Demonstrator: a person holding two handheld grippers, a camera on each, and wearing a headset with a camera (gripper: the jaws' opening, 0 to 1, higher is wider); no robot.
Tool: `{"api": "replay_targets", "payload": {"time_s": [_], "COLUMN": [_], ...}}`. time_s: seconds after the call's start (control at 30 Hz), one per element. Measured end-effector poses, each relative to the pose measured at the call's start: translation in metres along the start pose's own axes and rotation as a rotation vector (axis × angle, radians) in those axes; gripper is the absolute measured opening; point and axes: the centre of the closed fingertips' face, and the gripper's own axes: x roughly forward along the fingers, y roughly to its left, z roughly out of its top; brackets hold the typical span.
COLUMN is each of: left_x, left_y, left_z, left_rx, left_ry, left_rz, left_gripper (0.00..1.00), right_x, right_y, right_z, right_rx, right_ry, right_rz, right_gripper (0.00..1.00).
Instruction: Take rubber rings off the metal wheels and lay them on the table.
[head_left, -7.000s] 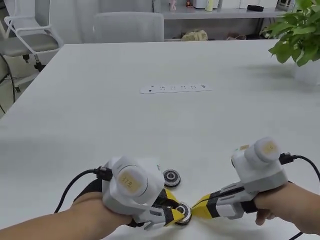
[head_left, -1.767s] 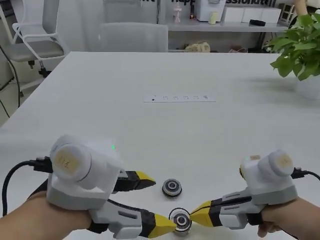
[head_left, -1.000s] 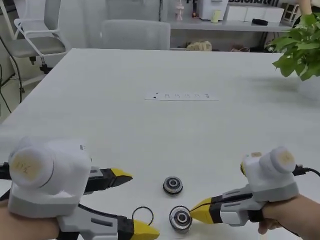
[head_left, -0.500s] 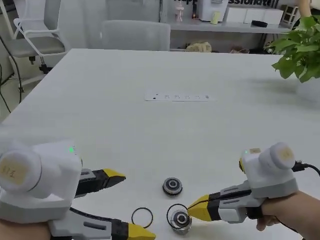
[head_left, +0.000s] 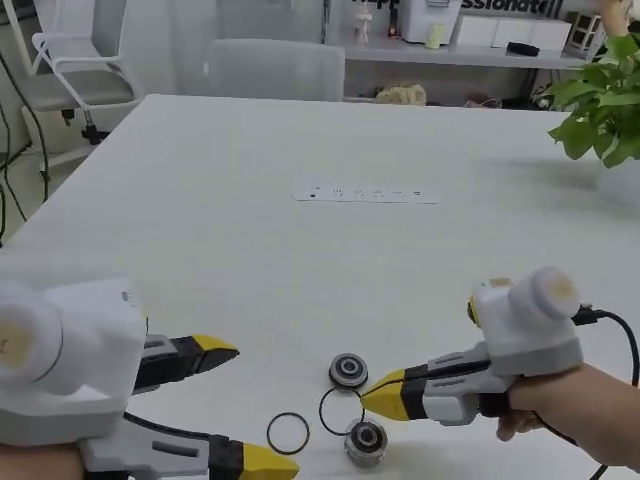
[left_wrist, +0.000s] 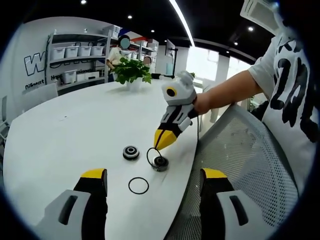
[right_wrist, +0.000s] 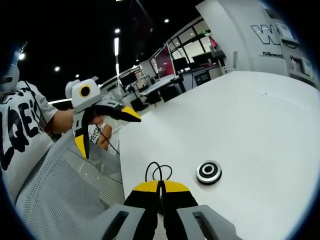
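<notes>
Rubber ring (head_left: 340, 410) pinched in closed right hand-held gripper (head_left: 368, 397), just beside one metal wheel (head_left: 366, 438); second ring (head_left: 288, 432) flat on bench (head_left: 300, 280); left hand-held gripper (left_wrist: 154, 174) spread wide. Left gripper view: wall lettering (left_wrist: 35, 64), a large "W".

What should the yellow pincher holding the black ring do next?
The right gripper is shut on a rubber ring that looks lifted off its wheel, so probably move aside and lay it on the table beside the loose ring.
</notes>
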Motion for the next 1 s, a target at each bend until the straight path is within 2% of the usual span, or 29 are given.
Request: {"api": "replay_targets", "payload": {"time_s": [0.23, 0.57, 1.0], "left_x": [-0.004, -0.01, -0.012], "left_y": [0.0, 0.003, 0.003], "left_z": [-0.003, -0.006, -0.011], "left_rx": [0.009, -0.006, -0.013], "left_ry": [0.006, -0.003, 0.003], "left_rz": [0.011, 0.032, 0.041], "left_gripper": [0.74, 0.74, 0.74], "right_x": [0.011, 0.024, 0.038], "right_y": [0.002, 0.002, 0.001], "right_z": [0.006, 0.008, 0.002], "right_rx": [-0.008, -0.007, 0.019], "right_ry": [-0.004, -0.001, 0.014], "right_rz": [0.01, 0.015, 0.019], "right_gripper": [0.0, 0.0, 0.0]}}
